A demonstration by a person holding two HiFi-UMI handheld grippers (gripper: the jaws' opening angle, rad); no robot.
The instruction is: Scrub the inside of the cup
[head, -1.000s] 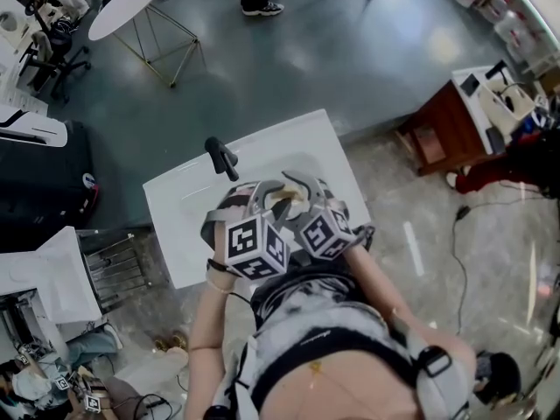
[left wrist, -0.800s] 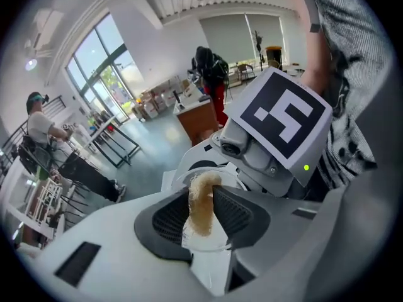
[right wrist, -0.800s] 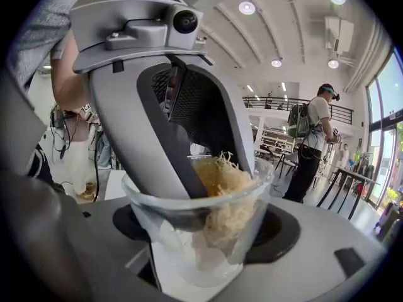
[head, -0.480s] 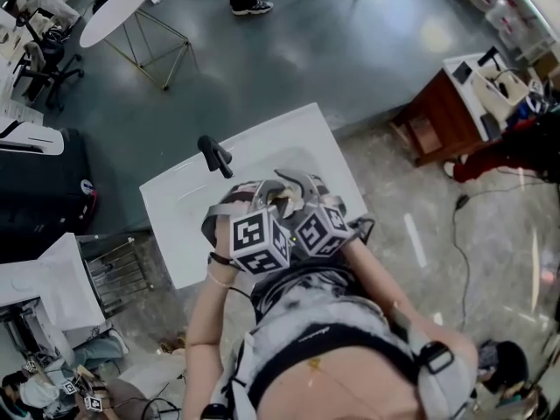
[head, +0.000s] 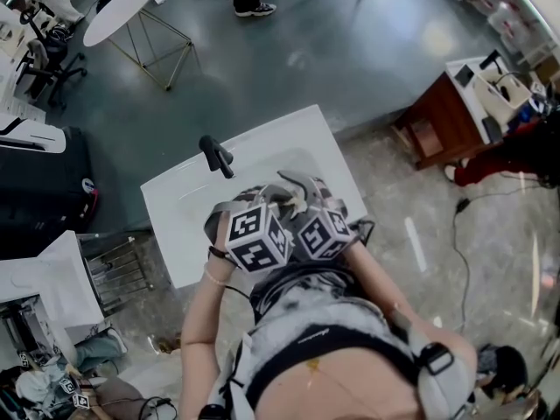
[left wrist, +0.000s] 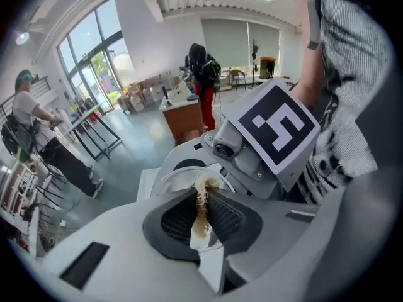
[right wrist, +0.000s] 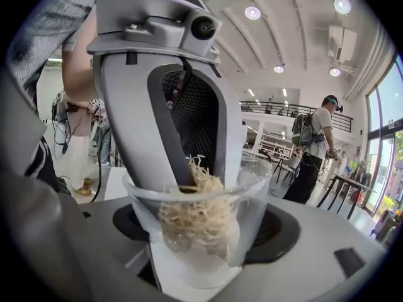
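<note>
Supporting surface: a white basin top (head: 175, 213), flat and smooth, with a shallow bowl sunk in it and a black tap (head: 217, 156) at its back edge.
Room: a glossy grey-green floor (head: 332, 51) lies beyond the basin. A round white table (head: 125, 7) on thin metal legs stands well past the basin's far left corner. A brown wooden cabinet (head: 437, 129) stands well apart on the basin's right.
Cup (right wrist: 255, 209): clear thin plastic with a round rim, held above the basin's near side.
Scrubber (right wrist: 198, 216): a pale, straw-coloured tangle of coarse fibres, sitting inside the cup.
Right gripper (right wrist: 204, 231): smooth grey shell, with dark pads clamped on the cup from both sides.
Left gripper (left wrist: 201, 206): it reaches into the cup's mouth over the basin. Its jaws have just been closing, and the ribbed black pads now pinch the scrubber's fibres.
</note>
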